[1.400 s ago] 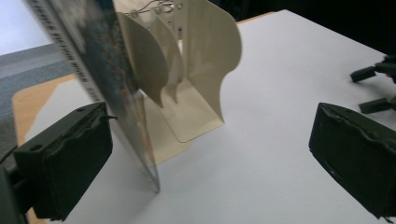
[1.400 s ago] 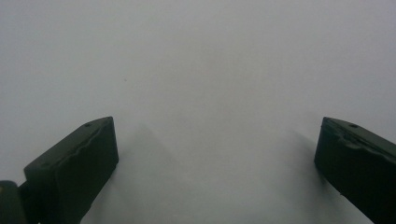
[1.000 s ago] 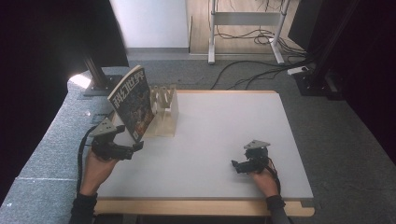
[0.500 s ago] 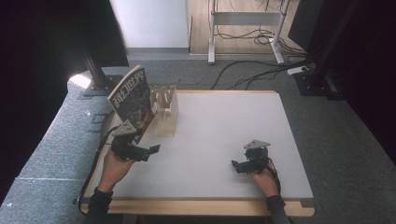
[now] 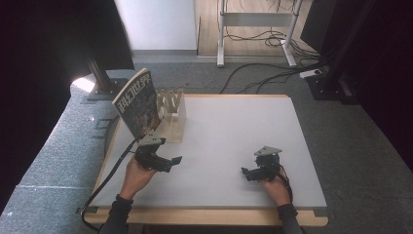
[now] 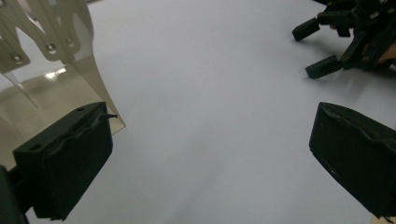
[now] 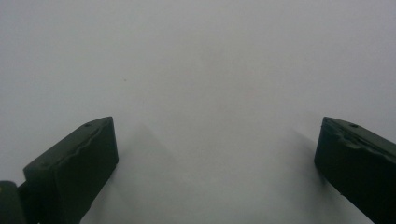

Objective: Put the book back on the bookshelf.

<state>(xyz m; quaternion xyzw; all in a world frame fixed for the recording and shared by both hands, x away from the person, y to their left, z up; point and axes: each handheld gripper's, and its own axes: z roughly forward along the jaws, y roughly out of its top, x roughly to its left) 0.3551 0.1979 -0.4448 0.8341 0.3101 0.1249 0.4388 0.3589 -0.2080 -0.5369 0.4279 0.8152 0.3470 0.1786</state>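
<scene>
Magazine [image 5: 139,103]: stands tilted in the rear-left slot of the rack [image 5: 173,114], near the far-left corner of the worktop [image 5: 234,141]; its cover faces front-left and its top leans out to the left.
Handling: likely light, thin and floppy, with a glossy cover that could slip; it will sag if pinched at a corner.
Where to hold: I would take the near lower edge close to the spine, where the pages are stiffest, and lift along the slot, not across it.
Rack: pale, with upright dividers; probably light enough to shift if the magazine is dragged sideways.
Left tool [image 5: 168,161]: spread wide and holding nothing, just in front of the rack's near corner.
Right tool [image 5: 247,173]: spread wide, holding nothing, low over the bare worktop, well apart from the rack.
Change: a second ago the left tool sat against the magazine's lower edge; now it is drawn back and turned right. The magazine leans the same way, and the right tool is unmoved.
</scene>
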